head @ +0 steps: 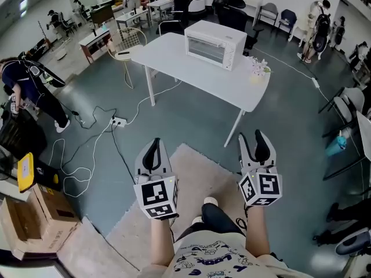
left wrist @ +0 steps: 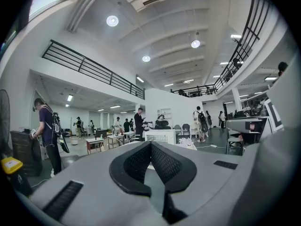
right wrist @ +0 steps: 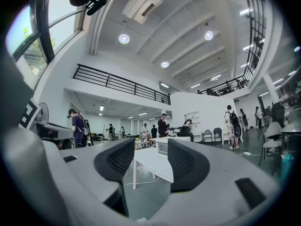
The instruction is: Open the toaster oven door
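A white toaster oven (head: pixel 213 44) stands with its door closed on a white table (head: pixel 191 74) well ahead of me. Both grippers are held level over the floor, far short of the table. My left gripper (head: pixel 154 145) has its black pads pressed together with nothing between them. My right gripper (head: pixel 257 138) stands open and empty. In the left gripper view the oven (left wrist: pixel 160 136) shows small just above the joined tips of the left gripper (left wrist: pixel 151 146). In the right gripper view the table (right wrist: pixel 149 163) and oven (right wrist: pixel 164 148) sit in the gap of the right gripper (right wrist: pixel 151 158).
A small flower bunch (head: pixel 259 67) lies on the table's right end. A wire chair (head: pixel 132 39) stands at its left. Cables and a power strip (head: pixel 118 121) trail over the floor. A beige rug (head: pixel 191 184) lies underfoot, a cardboard box (head: pixel 40 213) at left. Several people stand around.
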Motion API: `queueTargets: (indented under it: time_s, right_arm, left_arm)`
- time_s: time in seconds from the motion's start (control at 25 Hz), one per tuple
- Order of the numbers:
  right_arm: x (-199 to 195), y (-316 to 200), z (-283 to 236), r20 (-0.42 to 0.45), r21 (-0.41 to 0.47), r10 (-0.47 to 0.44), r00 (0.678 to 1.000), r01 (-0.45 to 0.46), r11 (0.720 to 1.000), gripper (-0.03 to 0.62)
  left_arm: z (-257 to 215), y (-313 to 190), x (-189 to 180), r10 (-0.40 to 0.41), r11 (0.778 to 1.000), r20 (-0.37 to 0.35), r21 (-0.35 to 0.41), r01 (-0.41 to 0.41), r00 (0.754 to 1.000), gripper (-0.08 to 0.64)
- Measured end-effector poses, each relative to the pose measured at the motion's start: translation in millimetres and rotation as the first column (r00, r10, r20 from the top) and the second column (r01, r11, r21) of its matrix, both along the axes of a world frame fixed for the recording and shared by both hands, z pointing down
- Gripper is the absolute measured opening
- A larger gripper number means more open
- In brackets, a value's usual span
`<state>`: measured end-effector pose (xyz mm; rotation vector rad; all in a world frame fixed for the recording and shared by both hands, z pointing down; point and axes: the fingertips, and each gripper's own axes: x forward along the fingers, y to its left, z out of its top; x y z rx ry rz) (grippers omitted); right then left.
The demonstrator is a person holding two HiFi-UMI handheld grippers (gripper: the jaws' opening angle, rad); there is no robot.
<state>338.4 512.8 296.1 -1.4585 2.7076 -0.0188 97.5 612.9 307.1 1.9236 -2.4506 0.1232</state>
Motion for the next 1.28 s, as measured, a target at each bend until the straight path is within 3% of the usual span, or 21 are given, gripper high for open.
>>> queueTargets:
  time_s: [0.48,1.28]
  right_arm:
    - [-33,-78,12,0.017,-0.026,-0.005,1.0,0.006,1.0,0.219]
    - [-123,-328,-12,0.034,-0.008,-0.094,0.995,0.095,0.995,0.219]
  left_arm:
    - [13,-68,-33,-0.017,1.0,0.0,-0.023,0.017,1.0,0.005]
    - [-10,-297,-111,-0.108,0.994,0.012,-0.005,0.108,0.994,0.005]
